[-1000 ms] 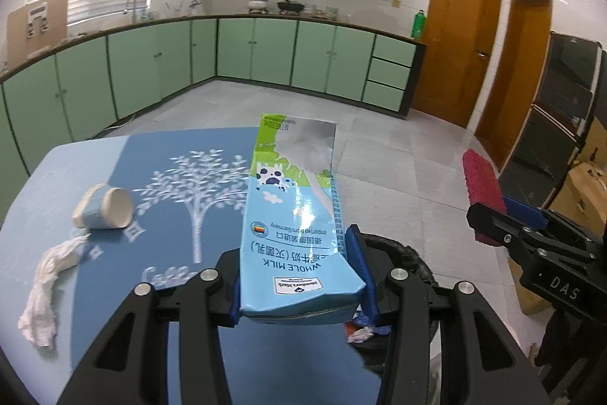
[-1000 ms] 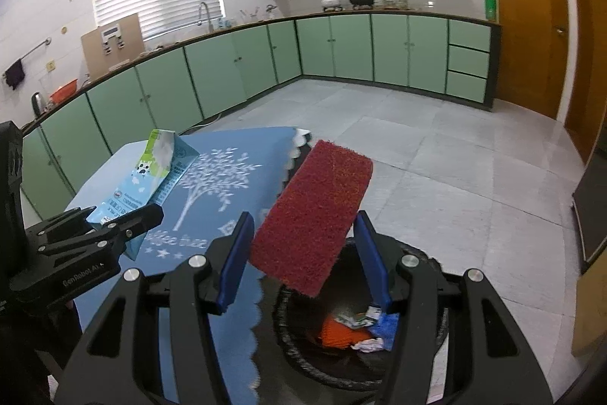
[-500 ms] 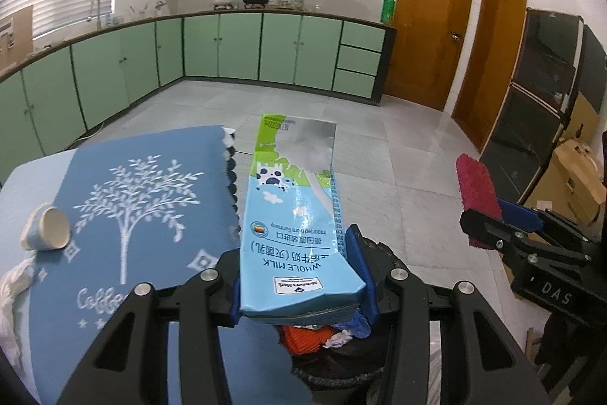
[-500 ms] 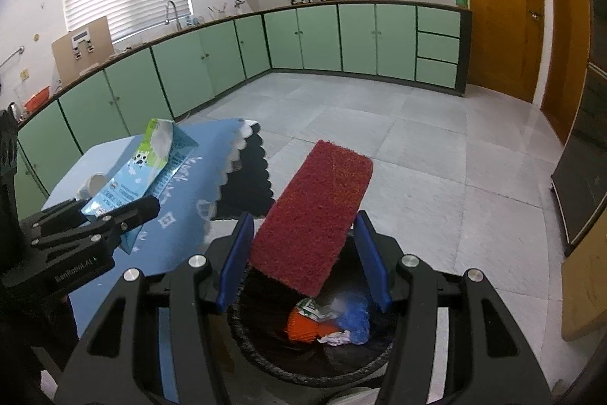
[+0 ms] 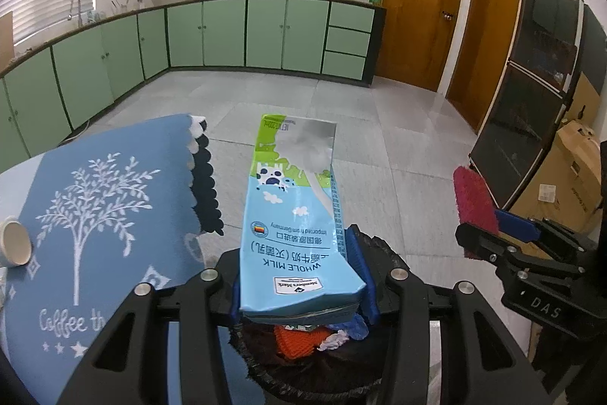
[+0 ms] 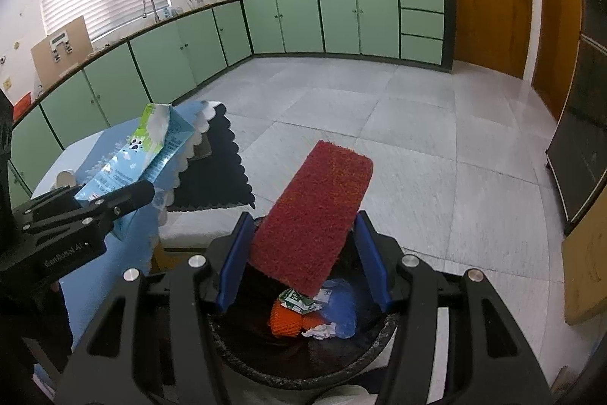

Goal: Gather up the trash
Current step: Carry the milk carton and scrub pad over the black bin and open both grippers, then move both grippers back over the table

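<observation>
Your left gripper clamps the whole milk carton, your right gripper pinches the red scouring pad, both over the part-filled trash bin. Neither's dropped yet, and a paper cup waits on the table, far left.

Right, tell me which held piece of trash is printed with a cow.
The milk carton in the left tongs; the right tongs hold a plain red scouring pad.

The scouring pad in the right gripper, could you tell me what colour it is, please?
Dark red all over; the scouring pad shows best in the right wrist view.
</observation>
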A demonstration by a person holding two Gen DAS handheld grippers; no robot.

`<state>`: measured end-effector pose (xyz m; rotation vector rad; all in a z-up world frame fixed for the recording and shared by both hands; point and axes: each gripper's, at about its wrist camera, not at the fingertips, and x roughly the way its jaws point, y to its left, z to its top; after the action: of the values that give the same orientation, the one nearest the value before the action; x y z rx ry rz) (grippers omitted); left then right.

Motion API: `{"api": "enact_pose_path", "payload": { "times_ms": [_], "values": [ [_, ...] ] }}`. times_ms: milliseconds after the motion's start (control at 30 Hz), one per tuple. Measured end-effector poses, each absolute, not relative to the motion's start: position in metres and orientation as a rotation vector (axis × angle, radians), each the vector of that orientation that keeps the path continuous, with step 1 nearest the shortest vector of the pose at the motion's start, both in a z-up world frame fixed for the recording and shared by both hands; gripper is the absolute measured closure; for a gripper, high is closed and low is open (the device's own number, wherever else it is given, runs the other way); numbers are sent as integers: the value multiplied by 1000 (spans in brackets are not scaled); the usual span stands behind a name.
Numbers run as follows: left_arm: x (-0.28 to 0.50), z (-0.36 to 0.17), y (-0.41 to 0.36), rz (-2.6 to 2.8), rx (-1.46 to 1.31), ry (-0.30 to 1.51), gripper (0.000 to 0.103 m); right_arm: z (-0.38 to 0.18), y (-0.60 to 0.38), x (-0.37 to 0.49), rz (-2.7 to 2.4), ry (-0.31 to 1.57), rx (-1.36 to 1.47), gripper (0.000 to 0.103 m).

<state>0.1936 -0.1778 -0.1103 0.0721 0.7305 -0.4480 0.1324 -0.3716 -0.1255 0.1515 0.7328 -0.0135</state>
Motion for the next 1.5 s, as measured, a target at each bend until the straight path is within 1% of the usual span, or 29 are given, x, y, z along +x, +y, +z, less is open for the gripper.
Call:
{"api": "enact_pose_path", "payload": {
  "times_ms": [167,200,233,300,333,367,433,500,600,700,767,967,1200,1500],
  "values": [
    [208,-122,-185,-464,77,766,57,-141,-373,144,-30,754,141,47],
    [211,-123,-187,-469,77,776,57,-145,-374,146,-31,759,133,42],
    [213,-125,-189,-477,70,786,57,-147,-375,147,-39,762,125,38],
    [218,-125,-189,-494,51,800,50,-152,-375,147,-56,770,107,36],
    [220,-124,-190,-495,44,800,42,-155,-376,147,-61,775,107,36],
    [220,-123,-189,-495,37,795,40,-157,-377,145,-68,777,113,33],
    [220,-120,-188,-494,31,786,40,-158,-380,143,-81,780,121,29],
    [219,-116,-183,-487,23,777,39,-158,-381,139,-97,774,123,18],
    [215,-107,-170,-459,11,760,34,-153,-381,132,-100,768,132,12],
    [208,-97,-153,-433,8,734,30,-142,-380,126,-86,758,167,11],
    [201,-88,-137,-407,4,711,25,-133,-374,123,-72,741,182,10],
    [178,-67,-83,-326,-38,668,18,-102,-342,114,4,688,192,8],
    [153,-50,-21,-223,-75,641,14,-73,-285,114,127,660,197,6],
    [125,-45,59,-60,-84,610,13,-59,-213,124,250,648,161,6]
  ]
}}
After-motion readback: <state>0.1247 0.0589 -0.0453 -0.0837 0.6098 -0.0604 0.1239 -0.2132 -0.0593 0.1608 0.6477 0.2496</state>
